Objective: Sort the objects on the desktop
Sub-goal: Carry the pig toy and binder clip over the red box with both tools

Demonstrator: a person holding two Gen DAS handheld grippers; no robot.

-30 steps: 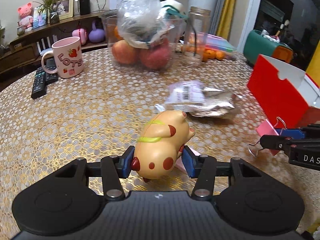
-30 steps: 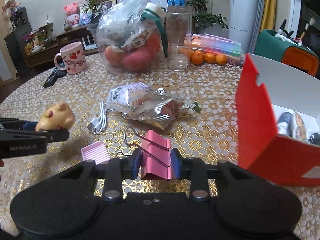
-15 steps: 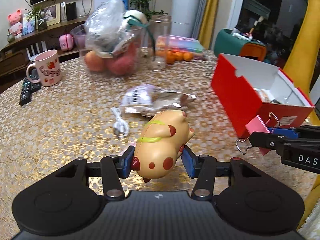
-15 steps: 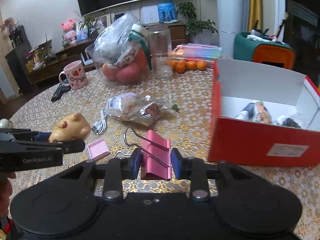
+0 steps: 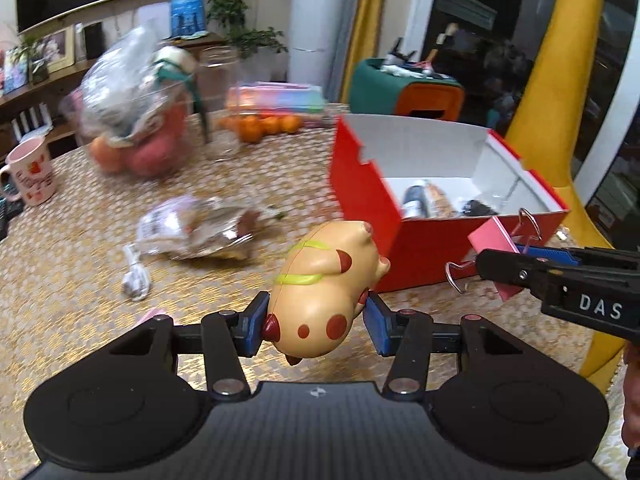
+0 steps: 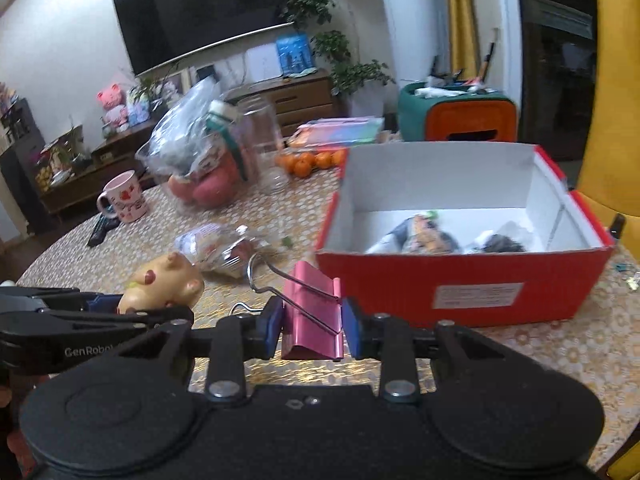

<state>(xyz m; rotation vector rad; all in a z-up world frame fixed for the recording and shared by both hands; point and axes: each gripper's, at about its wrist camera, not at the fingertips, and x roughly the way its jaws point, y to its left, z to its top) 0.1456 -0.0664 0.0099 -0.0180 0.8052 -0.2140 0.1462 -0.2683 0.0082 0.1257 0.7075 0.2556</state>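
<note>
Red box (image 6: 460, 300) at one o'clock likely awaits both loads: left gripper (image 5: 316, 326) pinches the toy pig (image 5: 324, 292), right gripper (image 6: 310, 324) the pink binder clip (image 6: 312, 320); each needs carrying over the rim.

Pink binder clip (image 6: 312, 312), red box (image 6: 472, 284)

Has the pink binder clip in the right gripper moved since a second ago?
Yes. The pink binder clip, clamped in the right gripper, has travelled toward the red box, whose front wall now sits just beyond it.
</note>
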